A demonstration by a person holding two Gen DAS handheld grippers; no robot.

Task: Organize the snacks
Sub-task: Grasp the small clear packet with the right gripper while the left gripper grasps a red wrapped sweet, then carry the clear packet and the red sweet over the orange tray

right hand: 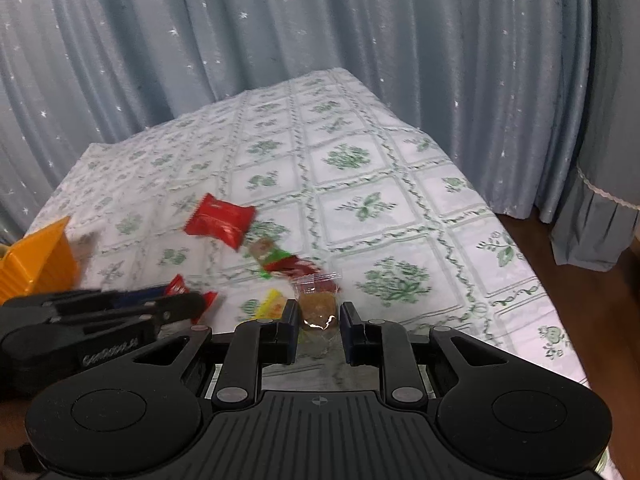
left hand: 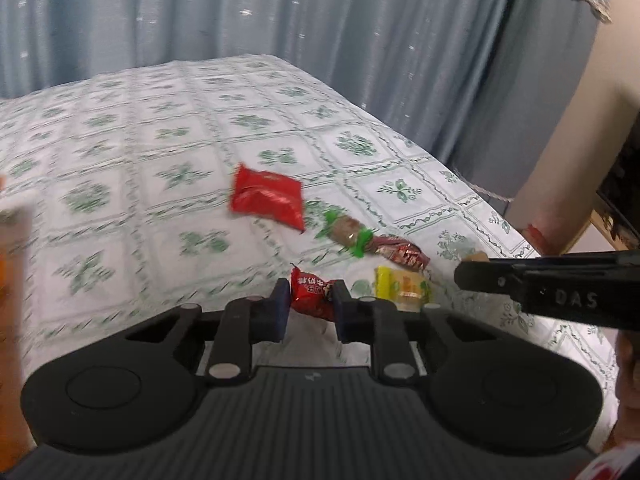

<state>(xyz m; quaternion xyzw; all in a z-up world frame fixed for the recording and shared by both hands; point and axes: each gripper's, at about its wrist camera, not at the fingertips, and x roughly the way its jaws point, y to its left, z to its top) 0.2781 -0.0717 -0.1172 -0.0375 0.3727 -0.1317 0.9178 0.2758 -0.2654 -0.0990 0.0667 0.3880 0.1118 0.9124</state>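
Note:
My left gripper [left hand: 310,291] is shut on a small red wrapped candy [left hand: 308,294] just above the flowered tablecloth [left hand: 168,112]. In the right wrist view the left gripper [right hand: 192,305] comes in from the left with the red wrapper [right hand: 176,286] sticking out. My right gripper [right hand: 320,311] is shut on a clear-wrapped brown snack [right hand: 317,308]; its black fingers [left hand: 520,286] enter the left wrist view from the right. On the cloth lie a large red packet [left hand: 267,199] [right hand: 222,220], a green-ended brown candy [left hand: 347,233], a dark red wrapper [left hand: 400,253] and a yellow packet [left hand: 402,286] [right hand: 273,303].
An orange box [right hand: 36,268] stands at the table's left edge. Blue-grey curtains [right hand: 320,32] hang behind the table. The right table edge [right hand: 532,280] drops to a wooden floor [right hand: 580,300]. A person's hand [left hand: 628,372] shows at the far right.

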